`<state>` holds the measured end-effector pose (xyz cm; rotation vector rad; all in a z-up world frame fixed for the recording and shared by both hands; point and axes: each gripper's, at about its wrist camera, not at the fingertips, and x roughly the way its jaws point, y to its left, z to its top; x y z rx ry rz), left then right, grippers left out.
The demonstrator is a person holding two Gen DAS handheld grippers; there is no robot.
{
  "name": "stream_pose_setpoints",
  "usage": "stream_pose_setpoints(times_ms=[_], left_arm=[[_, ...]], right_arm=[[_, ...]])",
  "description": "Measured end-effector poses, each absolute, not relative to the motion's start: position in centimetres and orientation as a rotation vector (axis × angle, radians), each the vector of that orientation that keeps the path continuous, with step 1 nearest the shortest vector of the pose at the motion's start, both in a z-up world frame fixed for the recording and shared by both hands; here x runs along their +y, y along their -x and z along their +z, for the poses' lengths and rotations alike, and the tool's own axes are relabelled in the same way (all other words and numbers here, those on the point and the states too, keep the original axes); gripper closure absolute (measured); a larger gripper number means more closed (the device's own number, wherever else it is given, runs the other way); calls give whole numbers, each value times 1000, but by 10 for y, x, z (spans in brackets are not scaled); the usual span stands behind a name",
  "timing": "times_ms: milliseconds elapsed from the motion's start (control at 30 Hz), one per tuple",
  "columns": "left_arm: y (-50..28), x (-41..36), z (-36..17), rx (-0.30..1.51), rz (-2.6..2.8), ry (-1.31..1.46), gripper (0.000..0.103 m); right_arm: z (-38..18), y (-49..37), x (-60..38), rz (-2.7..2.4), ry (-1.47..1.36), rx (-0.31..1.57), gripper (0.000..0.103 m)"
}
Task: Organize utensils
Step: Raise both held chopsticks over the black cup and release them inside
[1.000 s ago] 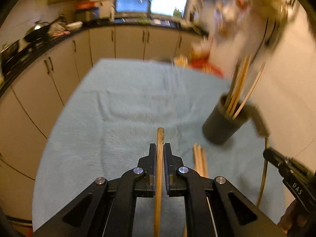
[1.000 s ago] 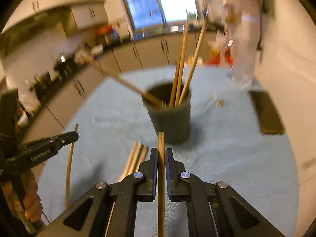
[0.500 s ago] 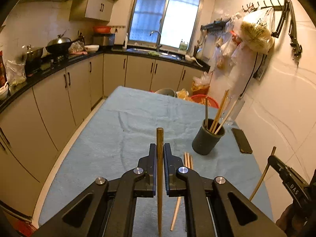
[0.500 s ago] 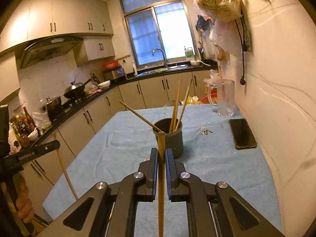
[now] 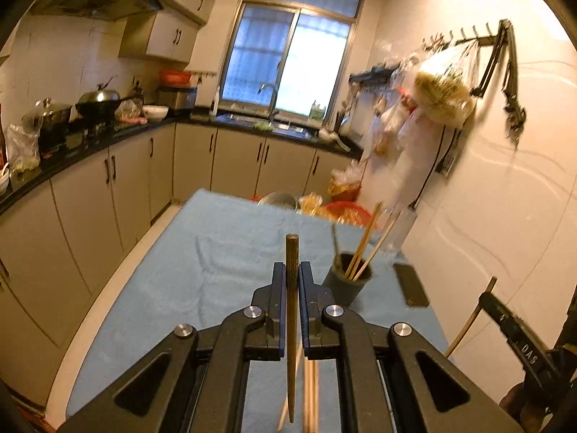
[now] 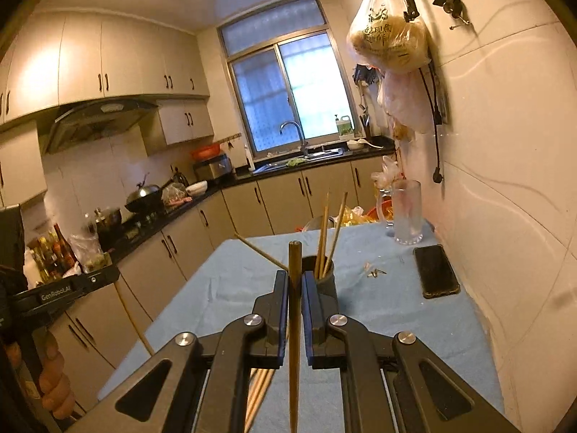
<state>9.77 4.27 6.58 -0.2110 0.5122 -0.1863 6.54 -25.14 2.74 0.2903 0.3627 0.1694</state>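
Note:
My left gripper [image 5: 292,270] is shut on a wooden chopstick [image 5: 291,324] that runs up between its jaws, held well above the blue cloth. My right gripper [image 6: 295,278] is shut on another chopstick [image 6: 294,335] in the same way. A dark cylindrical holder [image 5: 347,287] [image 6: 326,281] with several chopsticks stands on the cloth ahead of both grippers. Loose chopsticks [image 5: 310,393] [image 6: 259,393] lie on the cloth below the jaws. The right gripper shows at the right edge of the left wrist view with its chopstick [image 5: 468,321]; the left one shows at the left edge of the right wrist view.
The table under the blue cloth [image 5: 216,252] stands against the tiled wall on the right. A black phone [image 6: 435,271] and a glass mug [image 6: 406,213] sit by that wall. Small scraps [image 6: 375,271] lie near the holder. Bags [image 6: 391,41] hang from wall hooks. Kitchen cabinets run along the left.
Both grippers have risen and tilted upward, each with its chopstick; the holder and table now look smaller and farther away, and more of the kitchen shows.

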Motion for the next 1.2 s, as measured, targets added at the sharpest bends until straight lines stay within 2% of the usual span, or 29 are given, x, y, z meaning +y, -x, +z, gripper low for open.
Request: stream_pose_setpoints(times_ms=[267,633,933,1200], left_arm=[[-129,16,102,423,-237,189,96],[-207,-30,129,341,-234,189,96],[-259,-59,106,305,-199,200,96],[-281,-68,74,350,-178,201,96]], right_arm=[[51,-77,-269,130,-352,281,95],[78,-158,-302,73,-432,177,95],[81,-221,-298,36,-424,106,95],[50,-256,-299,31,-440,143,95]])
